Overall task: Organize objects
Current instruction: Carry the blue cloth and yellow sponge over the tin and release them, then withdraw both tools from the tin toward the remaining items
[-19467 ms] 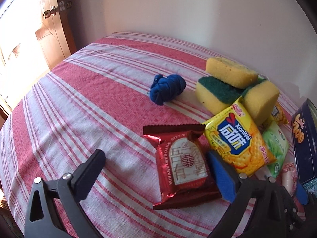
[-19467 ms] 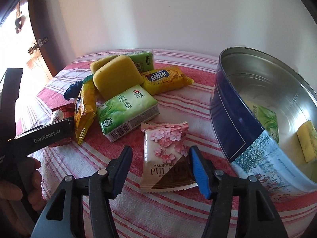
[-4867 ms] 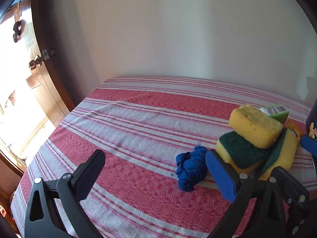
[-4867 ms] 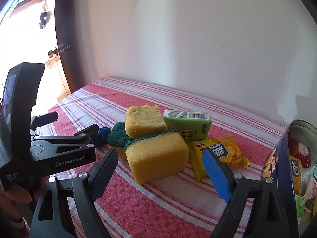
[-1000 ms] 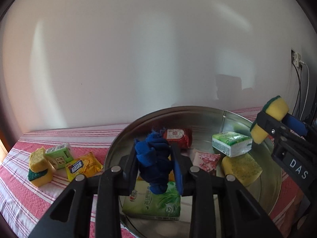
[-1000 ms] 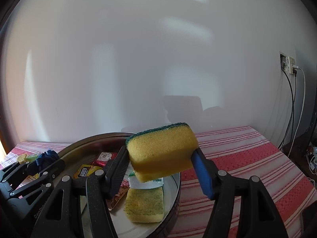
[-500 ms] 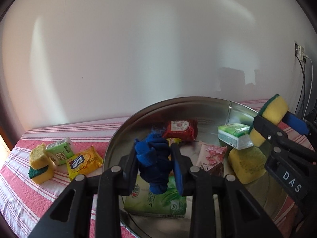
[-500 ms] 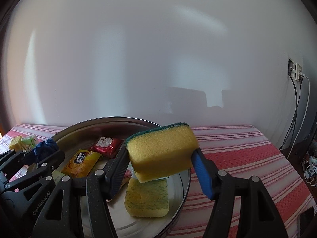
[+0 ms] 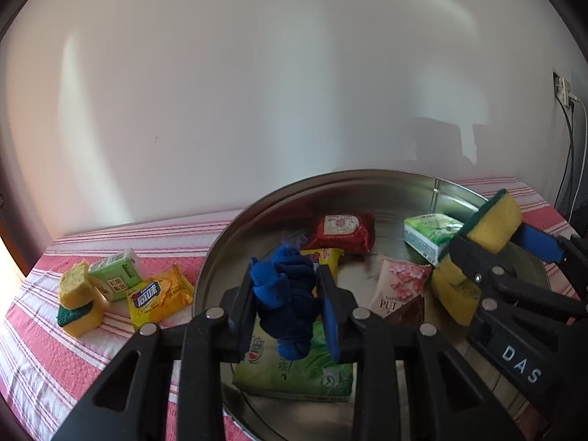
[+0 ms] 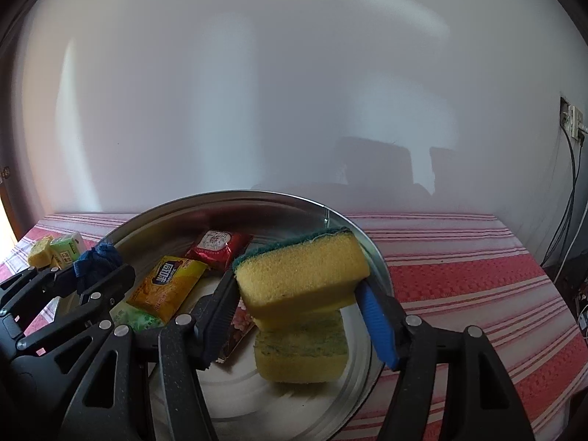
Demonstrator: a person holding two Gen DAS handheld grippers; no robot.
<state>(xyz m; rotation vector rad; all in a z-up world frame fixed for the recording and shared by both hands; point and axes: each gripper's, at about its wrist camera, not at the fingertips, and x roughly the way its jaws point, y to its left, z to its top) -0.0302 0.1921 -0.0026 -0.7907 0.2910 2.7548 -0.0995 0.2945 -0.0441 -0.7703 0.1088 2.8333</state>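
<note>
A round metal tin (image 9: 330, 180) stands on the red-striped tablecloth. My left gripper (image 9: 284, 284) is shut on a knotted blue cloth (image 9: 290, 316) and hangs over the tin's near left part. My right gripper (image 10: 296, 290) is shut on a yellow sponge with a green scouring top (image 10: 301, 272), held above another yellow sponge (image 10: 301, 352) lying in the tin (image 10: 235, 194). From the left wrist view the held sponge (image 9: 496, 224) shows at the tin's right side. The blue cloth (image 10: 99, 257) appears at the left in the right wrist view.
In the tin lie a red packet (image 9: 343, 226), a green tissue pack (image 9: 428, 231), a pink marshmallow packet (image 9: 398, 286) and a yellow snack bag (image 10: 169, 283). Left of the tin sit stacked sponges (image 9: 77, 301), a green pack (image 9: 115, 273) and a yellow packet (image 9: 158, 296). The wall is close behind.
My right gripper has come down and nearer over the tin with the sponge in it. The left gripper has stayed where it was, still holding the blue cloth.
</note>
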